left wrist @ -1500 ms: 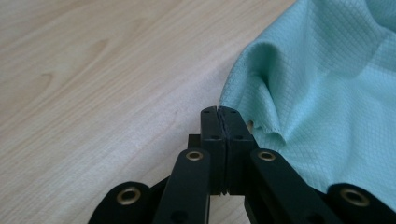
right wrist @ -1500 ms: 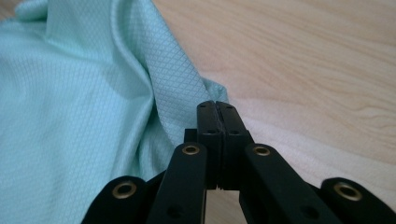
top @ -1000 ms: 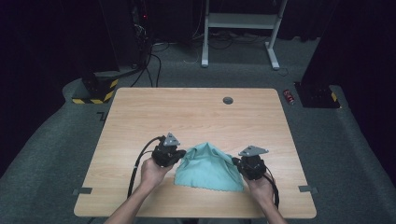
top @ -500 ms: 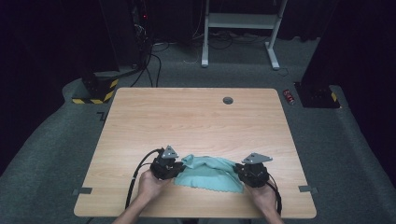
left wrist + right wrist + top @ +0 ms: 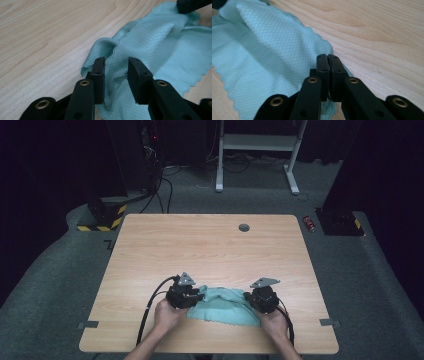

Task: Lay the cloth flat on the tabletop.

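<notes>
A teal cloth (image 5: 222, 305) lies rumpled on the wooden table (image 5: 200, 245) near its front edge, between the two grippers. At its left end my left gripper (image 5: 196, 296) has just been opening. In the left gripper view its jaws (image 5: 117, 61) stand apart around a raised fold of the cloth (image 5: 155, 45), the pads not pressing it. My right gripper (image 5: 249, 299) is at the cloth's right end. In the right gripper view its jaws (image 5: 327, 57) are shut tight over the cloth's edge (image 5: 274, 50), and I see no fabric between them.
A dark round grommet (image 5: 243, 227) sits near the table's far edge. A black cable (image 5: 150, 310) loops from the left gripper toward the front edge. On the floor beyond stand a white desk frame (image 5: 255, 150), a red can (image 5: 310, 224) and a yellow-striped base (image 5: 102, 217).
The cloth, bunched up high a second ago, has sunk and now lies flatter and wider. Both hands drew slightly toward the front edge.
</notes>
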{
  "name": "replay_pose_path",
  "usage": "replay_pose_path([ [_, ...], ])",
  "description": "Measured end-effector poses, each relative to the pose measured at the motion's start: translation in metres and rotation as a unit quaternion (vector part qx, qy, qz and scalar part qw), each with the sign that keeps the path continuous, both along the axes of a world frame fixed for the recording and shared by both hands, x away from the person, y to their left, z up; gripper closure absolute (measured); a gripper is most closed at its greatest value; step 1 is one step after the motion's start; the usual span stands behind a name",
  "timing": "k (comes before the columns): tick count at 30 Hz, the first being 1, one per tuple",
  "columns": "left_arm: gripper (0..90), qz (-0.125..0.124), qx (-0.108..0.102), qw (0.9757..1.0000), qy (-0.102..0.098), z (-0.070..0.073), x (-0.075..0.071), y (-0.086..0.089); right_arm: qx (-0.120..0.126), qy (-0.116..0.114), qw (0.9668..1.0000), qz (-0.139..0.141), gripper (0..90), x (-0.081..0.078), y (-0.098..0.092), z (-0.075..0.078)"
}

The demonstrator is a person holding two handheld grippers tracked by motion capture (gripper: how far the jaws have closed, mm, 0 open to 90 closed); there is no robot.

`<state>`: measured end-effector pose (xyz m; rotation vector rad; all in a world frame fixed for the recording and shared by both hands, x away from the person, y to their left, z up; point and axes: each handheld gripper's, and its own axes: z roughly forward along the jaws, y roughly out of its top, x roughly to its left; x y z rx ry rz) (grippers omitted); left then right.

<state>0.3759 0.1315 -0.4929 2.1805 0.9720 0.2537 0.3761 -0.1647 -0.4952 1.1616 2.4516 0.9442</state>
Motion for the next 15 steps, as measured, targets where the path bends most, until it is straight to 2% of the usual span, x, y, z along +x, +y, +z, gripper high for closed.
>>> replay_pose_path([
  [2,64.5,-0.003,0.008,1.0000,0.004,-0.004,-0.002,-0.002,0.003,-0.001,1.0000,0.000,88.9,-0.002,-0.001,0.001],
  [4,64.0,-0.013,0.030,0.9994,0.009,-0.011,-0.007,-0.002,0.007,-0.008,0.9999,0.002,88.9,-0.008,-0.006,0.002],
  [6,63.7,-0.012,0.030,0.9994,0.010,-0.013,-0.009,-0.001,0.005,-0.012,0.9999,0.005,88.9,-0.009,-0.008,0.002],
  [12,62.9,0.007,0.007,0.9999,-0.001,-0.006,-0.011,0.009,0.006,-0.024,0.9997,0.005,88.7,-0.016,-0.012,0.002],
  [13,62.6,0.014,-0.005,0.9999,-0.005,-0.001,-0.009,0.013,0.012,-0.030,0.9995,0.003,87.9,-0.015,-0.012,0.005],
  [14,62.2,0.014,-0.005,0.9999,-0.005,-0.001,-0.009,0.013,0.012,-0.030,0.9995,0.003,87.9,-0.015,-0.012,0.005],
  [15,61.9,0.023,-0.018,0.9996,-0.008,0.004,-0.008,0.016,0.015,-0.030,0.9994,0.002,86.7,-0.014,-0.011,0.007],
])
